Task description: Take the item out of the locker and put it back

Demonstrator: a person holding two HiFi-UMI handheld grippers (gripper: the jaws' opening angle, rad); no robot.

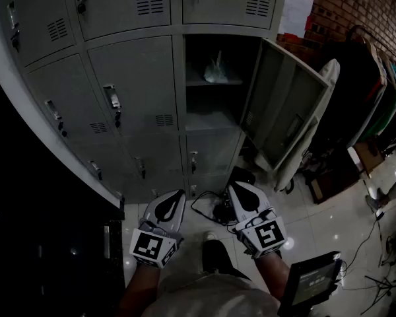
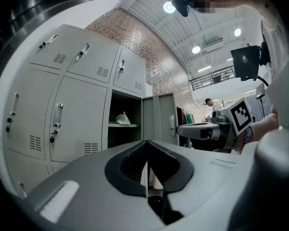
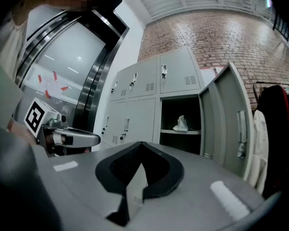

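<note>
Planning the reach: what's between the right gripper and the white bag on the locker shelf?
Nothing. In the right gripper view the stretch from the right gripper to the white bag is bare; the locker door stands open to one side.

Left tongs [image 2: 147,153] together, maybe bag [image 2: 123,119] beyond

Ahead of you stands a bank of grey metal lockers [image 1: 132,98], backed by a red brick wall [image 1: 363,8] that climbs to a white ribbed ceiling [image 2: 149,4] set with round lights [image 2: 169,6]. To your right, dark garments [image 1: 356,91] hang on a rail. Beneath you, pale glossy floor tiles [image 1: 343,216] carry black cables [image 1: 214,210].
</note>
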